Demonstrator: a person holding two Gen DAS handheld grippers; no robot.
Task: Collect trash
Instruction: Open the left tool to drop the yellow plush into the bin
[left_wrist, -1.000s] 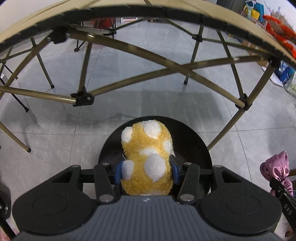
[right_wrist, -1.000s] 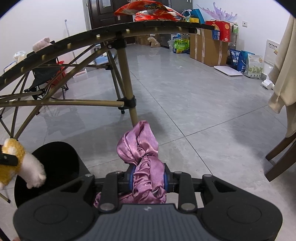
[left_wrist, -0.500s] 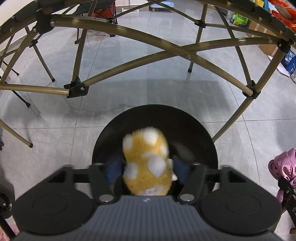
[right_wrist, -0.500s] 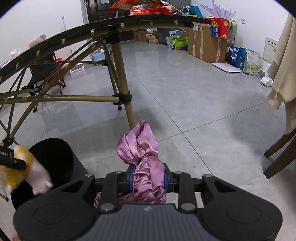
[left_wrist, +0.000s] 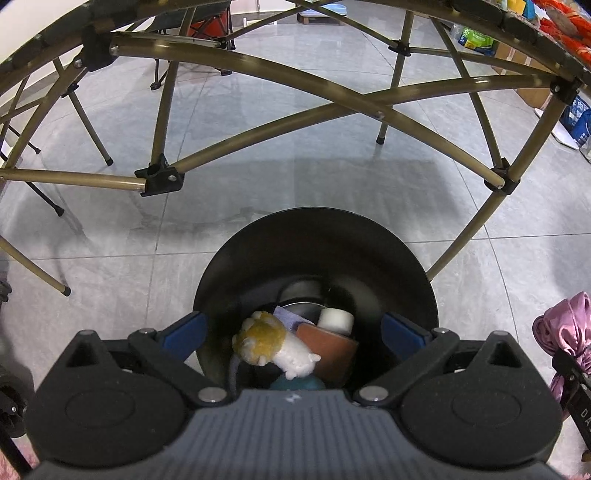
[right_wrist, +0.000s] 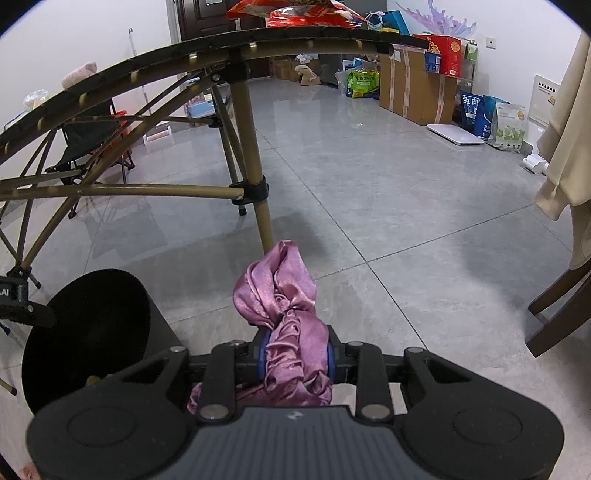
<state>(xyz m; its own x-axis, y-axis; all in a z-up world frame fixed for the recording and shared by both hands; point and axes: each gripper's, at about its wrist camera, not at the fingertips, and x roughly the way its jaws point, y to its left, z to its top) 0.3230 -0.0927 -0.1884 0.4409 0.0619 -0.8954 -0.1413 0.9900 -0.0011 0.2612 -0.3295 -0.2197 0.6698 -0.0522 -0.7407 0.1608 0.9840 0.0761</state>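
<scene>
Two grippers are working over one black bin (left_wrist: 317, 254) standing on the grey tiled floor beside a folding table's brass-coloured leg (right_wrist: 255, 173). The left gripper (left_wrist: 295, 330) is hanging directly above the bin's mouth, its jaws opening wide with nothing between them; its blue pads (left_wrist: 183, 328) are sitting out near the rim on either side. The yellow and white plush toy (left_wrist: 271, 345) is lying down inside the bin, against the near wall, on top of a brown block (left_wrist: 328, 350), a white roll (left_wrist: 336, 319) and other odds I can't make out in the dark.

Off to the bin's right, the right gripper (right_wrist: 297, 360) is pinching a bundle of pink satin cloth (right_wrist: 284, 295), the fabric bunching up above the pads and trailing below them. It is sitting beside the bin, not over it; the rim (right_wrist: 92, 275) is showing at the left of its view.

So, as I'm reading it, the drop of the toy is just finishing and the cloth is next. That would call for the left gripper clearing away from the opening and the right one carrying the cloth across over the mouth before letting go. The loose tail could be catching on the rim, so releasing well over the middle looks wise.
</scene>
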